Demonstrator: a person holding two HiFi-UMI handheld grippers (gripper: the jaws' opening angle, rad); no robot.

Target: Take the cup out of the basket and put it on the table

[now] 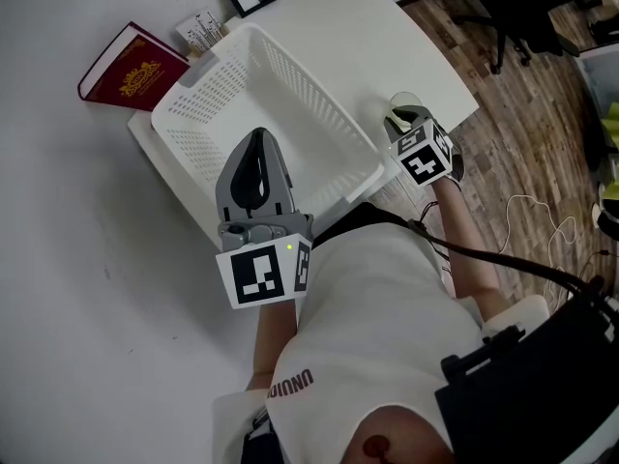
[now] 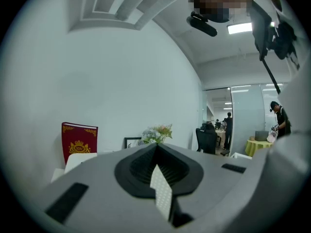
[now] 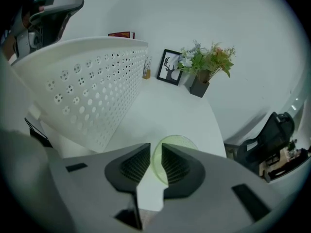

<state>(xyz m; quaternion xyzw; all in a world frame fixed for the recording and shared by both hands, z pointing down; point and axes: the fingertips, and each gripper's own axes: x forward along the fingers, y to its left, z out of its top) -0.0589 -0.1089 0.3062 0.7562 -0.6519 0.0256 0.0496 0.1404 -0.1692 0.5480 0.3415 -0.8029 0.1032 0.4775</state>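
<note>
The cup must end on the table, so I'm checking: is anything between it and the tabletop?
Nothing visible does. The cup appears to rest on the table beside the basket, its wall between the right gripper's parted jaws.

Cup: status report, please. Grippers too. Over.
Left gripper shut, empty, by basket near edge. Right gripper open, jaws astride cup rim. Cup stands on table beside basket. Nothing blocking.

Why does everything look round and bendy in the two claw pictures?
Left gripper view: the wide lens bows the wall and blackens the corners. Right gripper view: it curves the basket too. Head view: lines stay straight, light even.
</note>
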